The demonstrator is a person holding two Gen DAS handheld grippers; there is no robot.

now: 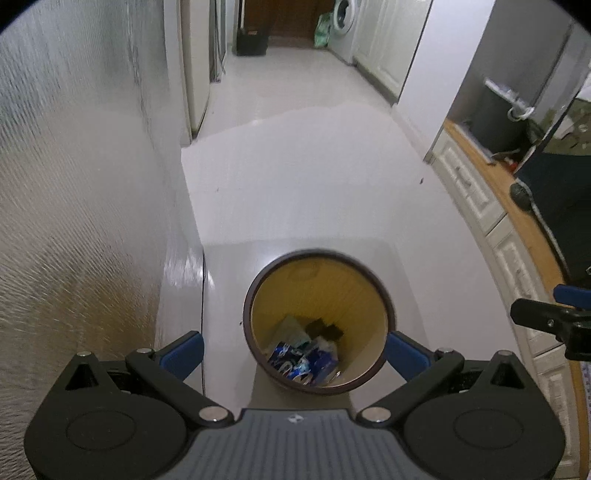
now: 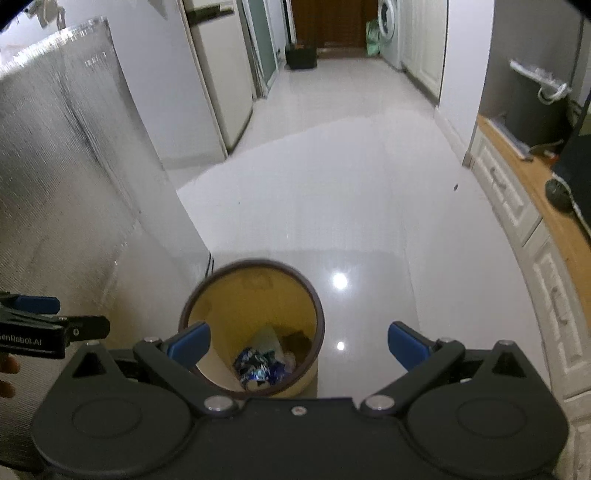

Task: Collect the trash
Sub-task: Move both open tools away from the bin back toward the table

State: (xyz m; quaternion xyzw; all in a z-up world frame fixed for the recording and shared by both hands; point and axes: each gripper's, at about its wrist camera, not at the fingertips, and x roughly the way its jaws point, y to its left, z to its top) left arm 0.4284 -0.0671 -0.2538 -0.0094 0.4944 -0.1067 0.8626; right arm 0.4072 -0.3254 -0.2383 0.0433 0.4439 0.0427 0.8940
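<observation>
Only legible text: "enRobot.AI" on the side of my left gripper as seen from the right wrist; its first letters are cut off by the frame edge. Left gripper is spread wide, nothing between the blue pads; the trash bin sits right below and ahead of it, between the fingers. Right gripper is also spread and empty; the bin lies under its left finger, offset left. In the bin: crushed blue cans plus pale wrappers and something dark, probably packaging, too blurred to read any brand. My right gripper shows only as a black tip at the edge of the left view. White floor is ahead, with a washing machine far down the hall.
</observation>
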